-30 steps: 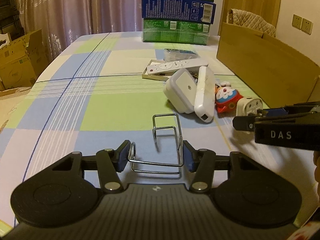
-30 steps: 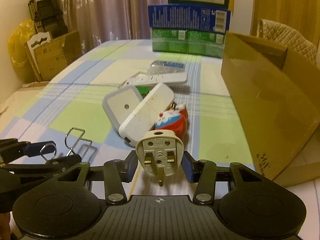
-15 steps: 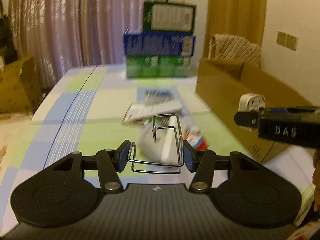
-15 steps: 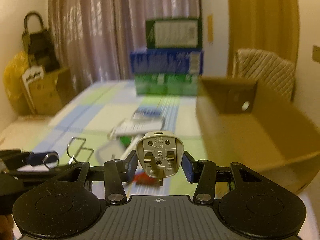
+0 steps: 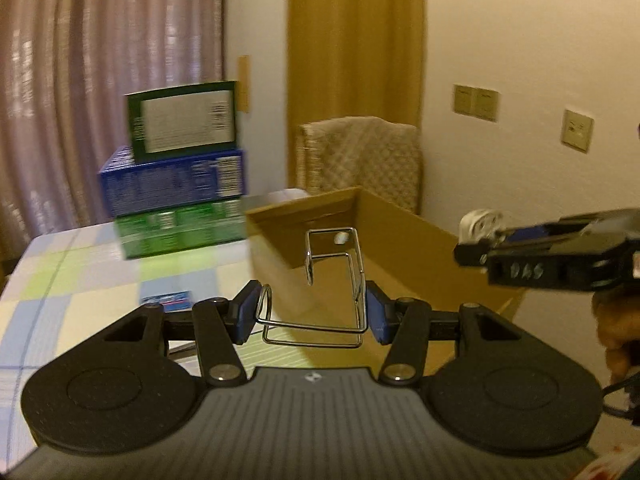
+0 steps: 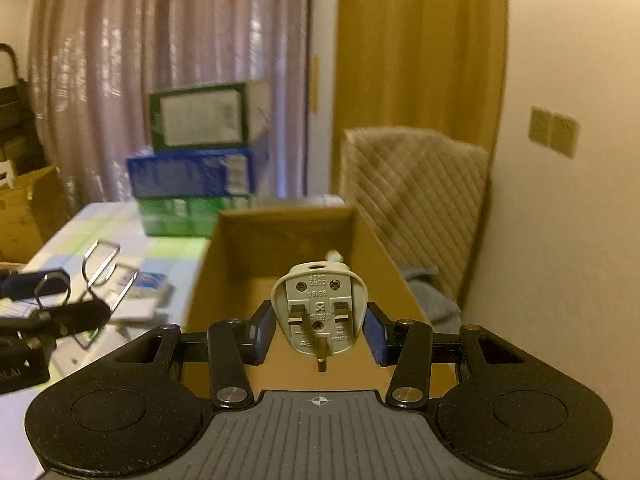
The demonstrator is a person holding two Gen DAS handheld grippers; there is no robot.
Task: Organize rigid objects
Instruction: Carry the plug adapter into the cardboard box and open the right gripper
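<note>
My left gripper (image 5: 311, 314) is shut on a bent metal wire holder (image 5: 335, 276) and holds it in the air, in front of the open cardboard box (image 5: 404, 240). My right gripper (image 6: 319, 330) is shut on a grey three-pin plug (image 6: 319, 308), prongs facing the camera, held above the near end of the cardboard box (image 6: 280, 248). The right gripper with the plug (image 5: 482, 226) also shows at the right of the left wrist view. The left gripper with the wire holder (image 6: 100, 276) shows at the left of the right wrist view.
Stacked green and blue cartons (image 5: 180, 184) stand at the table's far end. A small blue-and-white item (image 6: 146, 284) lies on the checked tablecloth (image 5: 80, 280) left of the box. A padded chair (image 6: 416, 200) stands behind the box by the wall.
Both grippers have risen from the table and swung right toward the cardboard box, each still holding its object. The pile of items on the table has dropped out of view.
</note>
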